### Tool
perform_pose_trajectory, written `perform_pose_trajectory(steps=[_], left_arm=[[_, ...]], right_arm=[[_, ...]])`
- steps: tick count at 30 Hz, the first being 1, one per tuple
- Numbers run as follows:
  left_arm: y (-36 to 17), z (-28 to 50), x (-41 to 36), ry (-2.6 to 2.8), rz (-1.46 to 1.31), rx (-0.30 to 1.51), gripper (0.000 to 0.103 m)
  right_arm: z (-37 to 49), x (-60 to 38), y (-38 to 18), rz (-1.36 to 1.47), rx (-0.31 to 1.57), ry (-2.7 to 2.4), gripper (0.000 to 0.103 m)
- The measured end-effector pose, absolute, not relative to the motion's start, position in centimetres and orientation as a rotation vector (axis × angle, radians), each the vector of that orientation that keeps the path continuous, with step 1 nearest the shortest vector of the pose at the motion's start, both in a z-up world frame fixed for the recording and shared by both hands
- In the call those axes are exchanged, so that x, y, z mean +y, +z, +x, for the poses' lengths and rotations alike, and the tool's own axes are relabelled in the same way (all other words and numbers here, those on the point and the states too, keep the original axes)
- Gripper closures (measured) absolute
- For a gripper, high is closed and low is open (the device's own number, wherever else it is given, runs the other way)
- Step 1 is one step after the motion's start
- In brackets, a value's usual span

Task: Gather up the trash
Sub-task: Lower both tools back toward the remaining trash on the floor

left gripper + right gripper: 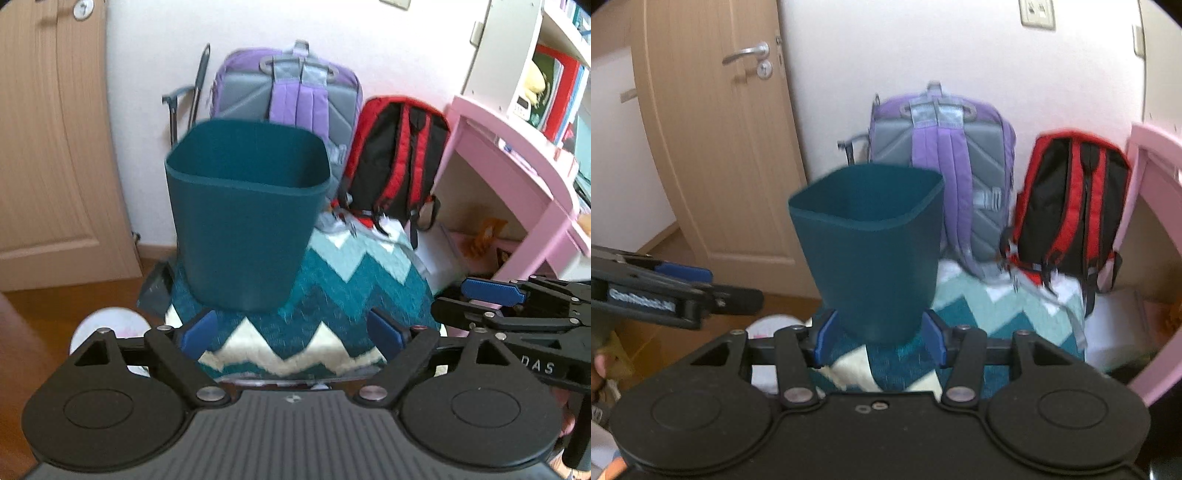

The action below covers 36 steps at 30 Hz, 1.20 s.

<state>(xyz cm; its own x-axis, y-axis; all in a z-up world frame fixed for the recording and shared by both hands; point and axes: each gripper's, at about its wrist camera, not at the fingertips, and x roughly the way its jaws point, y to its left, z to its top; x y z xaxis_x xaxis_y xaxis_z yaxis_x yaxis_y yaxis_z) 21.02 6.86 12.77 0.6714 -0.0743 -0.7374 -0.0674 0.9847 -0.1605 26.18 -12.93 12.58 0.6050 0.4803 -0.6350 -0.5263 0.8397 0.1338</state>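
Note:
A dark teal waste bin (243, 221) (871, 258) stands upright on a teal and white zigzag cloth (332, 288) (997, 314). Only the upper inside wall of the bin shows. My left gripper (293, 330) is open just in front of the bin's base, with only the cloth between its blue pads. My right gripper (880, 336) is open too. The bin's base shows between its pads, with a gap on each side. Each gripper appears at the edge of the other's view: the right gripper (480, 301), the left gripper (720, 284).
A purple backpack (288, 92) (942, 155) and a red and black backpack (395, 158) (1071, 203) lean on the wall behind the bin. A pink desk (517, 155) stands at the right, a wooden door (713, 147) at the left. A white round object (110, 321) lies on the floor.

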Motion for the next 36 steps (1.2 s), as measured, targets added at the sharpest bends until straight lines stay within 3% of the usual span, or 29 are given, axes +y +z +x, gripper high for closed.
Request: perform_pose_trajectory(steps=[3, 9, 36], left_arm=[[10.6, 20.1, 6.8, -0.002, -0.185, 0.84, 0.004], [4.6, 19.0, 6.7, 0.027, -0.193, 0.867, 0.003], [-32.4, 28.7, 9.8, 0.325, -0.423, 1.482, 0.004]], right_arm=[[25.5, -14.1, 10.2, -0.048, 0.754, 0.576, 0.053], [24.2, -15.5, 4.1, -0.025, 0.811, 0.558, 0.053], [32.2, -13.9, -30.0, 0.072, 1.394, 0.404, 0.053]])
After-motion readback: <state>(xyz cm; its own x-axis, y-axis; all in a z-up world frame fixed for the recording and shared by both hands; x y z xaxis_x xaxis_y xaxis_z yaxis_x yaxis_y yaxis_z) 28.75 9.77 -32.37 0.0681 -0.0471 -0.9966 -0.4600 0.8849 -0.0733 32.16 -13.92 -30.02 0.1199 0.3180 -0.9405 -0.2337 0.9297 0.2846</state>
